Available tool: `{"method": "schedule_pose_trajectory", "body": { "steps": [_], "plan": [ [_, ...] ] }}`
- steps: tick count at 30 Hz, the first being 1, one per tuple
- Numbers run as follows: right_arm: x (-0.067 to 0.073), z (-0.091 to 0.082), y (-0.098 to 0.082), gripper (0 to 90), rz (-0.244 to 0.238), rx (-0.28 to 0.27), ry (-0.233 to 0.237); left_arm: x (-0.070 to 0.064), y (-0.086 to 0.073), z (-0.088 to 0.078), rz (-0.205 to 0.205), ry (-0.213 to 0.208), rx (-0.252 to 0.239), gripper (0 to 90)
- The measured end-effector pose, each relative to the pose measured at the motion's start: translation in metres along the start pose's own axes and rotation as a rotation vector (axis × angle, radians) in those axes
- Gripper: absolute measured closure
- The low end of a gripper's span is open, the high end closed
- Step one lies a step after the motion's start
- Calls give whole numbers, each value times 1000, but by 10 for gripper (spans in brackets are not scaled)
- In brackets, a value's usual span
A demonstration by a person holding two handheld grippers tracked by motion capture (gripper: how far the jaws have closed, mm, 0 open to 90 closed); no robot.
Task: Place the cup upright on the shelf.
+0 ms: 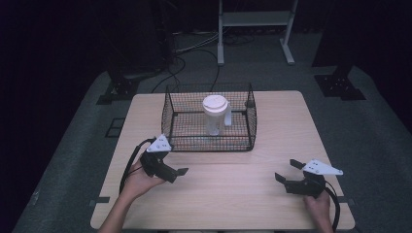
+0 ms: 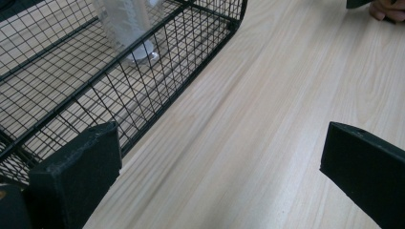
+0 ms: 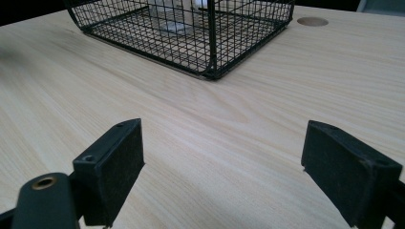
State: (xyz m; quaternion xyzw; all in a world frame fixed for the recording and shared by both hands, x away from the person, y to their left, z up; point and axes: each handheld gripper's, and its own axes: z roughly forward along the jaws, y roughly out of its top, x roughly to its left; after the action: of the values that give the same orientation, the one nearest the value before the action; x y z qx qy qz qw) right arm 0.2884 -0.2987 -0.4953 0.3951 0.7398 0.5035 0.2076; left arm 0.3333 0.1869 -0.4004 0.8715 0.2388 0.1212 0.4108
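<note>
The left gripper (image 1: pixel 180 171) rests just off the front-left corner of the black wire basket (image 1: pixel 171 112), jaws spread wide over bare wood and holding nothing. Upright in the middle of that basket stands a white lidded cup (image 1: pixel 215 115) with a side handle; it looks like light, rigid, rather smooth plastic, probably best pinched across the body below the lid or by the handle. Well off the basket's front-right corner, the right gripper (image 1: pixel 287 170) also gapes wide and empty.
</note>
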Motion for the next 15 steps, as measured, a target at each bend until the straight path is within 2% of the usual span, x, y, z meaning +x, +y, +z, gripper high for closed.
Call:
{"method": "schedule_pose_trajectory", "body": {
  "steps": [9, 15],
  "plan": [
    [0, 0, 0, 134, -6, 2, -1, -6, -8, -5, 4, 9, -20, 0],
    [0, 1, 0, 134, -9, 3, -2, -10, -22, -7, -5, 14, -32, 0]
  ]
}}
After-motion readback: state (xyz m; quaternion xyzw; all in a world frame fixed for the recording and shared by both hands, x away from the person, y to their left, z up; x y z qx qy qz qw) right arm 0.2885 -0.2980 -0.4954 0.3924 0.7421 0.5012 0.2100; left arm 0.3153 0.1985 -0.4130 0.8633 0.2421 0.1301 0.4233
